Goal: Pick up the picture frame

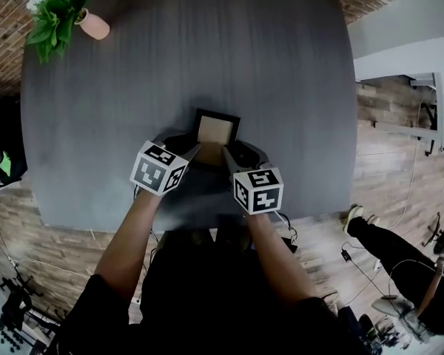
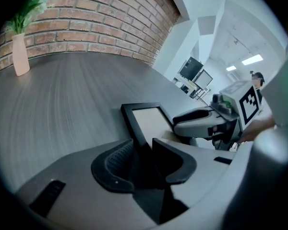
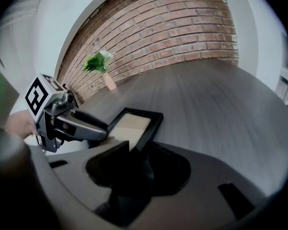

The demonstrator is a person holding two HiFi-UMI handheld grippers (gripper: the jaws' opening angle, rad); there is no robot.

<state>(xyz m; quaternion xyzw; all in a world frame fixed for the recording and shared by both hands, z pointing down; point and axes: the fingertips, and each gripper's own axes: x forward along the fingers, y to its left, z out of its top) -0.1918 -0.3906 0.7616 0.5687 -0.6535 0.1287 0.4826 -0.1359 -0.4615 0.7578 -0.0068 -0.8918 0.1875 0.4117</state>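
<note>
A small black picture frame with a pale tan insert lies on the dark grey table, near its front edge. My left gripper holds the frame's near left corner; in the left gripper view the frame's black edge is pinched between the pads of that gripper. My right gripper is at the near right corner. In the right gripper view the frame runs into the jaws of that gripper, which close against its edge. Each gripper shows in the other's view.
A green plant in a pink vase stands at the table's far left corner. A brick wall rises behind the table. A person's legs and cables lie on the floor at the right.
</note>
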